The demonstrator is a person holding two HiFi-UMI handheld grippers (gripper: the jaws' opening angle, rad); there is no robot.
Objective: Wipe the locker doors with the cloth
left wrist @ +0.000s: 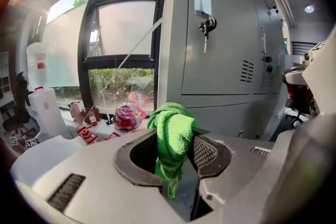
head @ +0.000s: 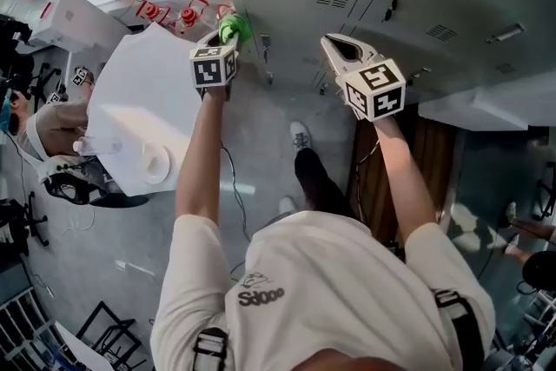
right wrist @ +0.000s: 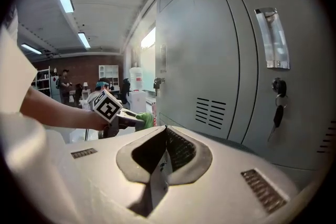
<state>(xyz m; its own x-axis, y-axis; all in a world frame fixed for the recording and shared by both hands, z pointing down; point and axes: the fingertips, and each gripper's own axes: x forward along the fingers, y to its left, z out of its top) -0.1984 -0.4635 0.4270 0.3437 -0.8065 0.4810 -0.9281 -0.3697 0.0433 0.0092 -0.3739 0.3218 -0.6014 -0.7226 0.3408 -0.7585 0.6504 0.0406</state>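
**A:** Left of the frame first: the left gripper (head: 228, 32) has its jaws clamped on the green cloth (left wrist: 173, 136). The cloth is bunched above the tips, with a tail dangling down between them.

**B:** And that cloth isn't on metal, by my eye. In the left gripper view the grey locker doors (left wrist: 226, 60) stand just beyond it, near but apart.

**A:** So I'd call this the approach to a wipe, with no stroke under way. The next move calls for pressing the wad flat against the panel and sweeping, while steering clear of the key (left wrist: 206, 26) hanging at upper centre.

**B:** Over to the right, the right gripper (head: 328, 40) has its jaws shut tight together with nothing between them. It hovers by the neighbouring door and looks idle.
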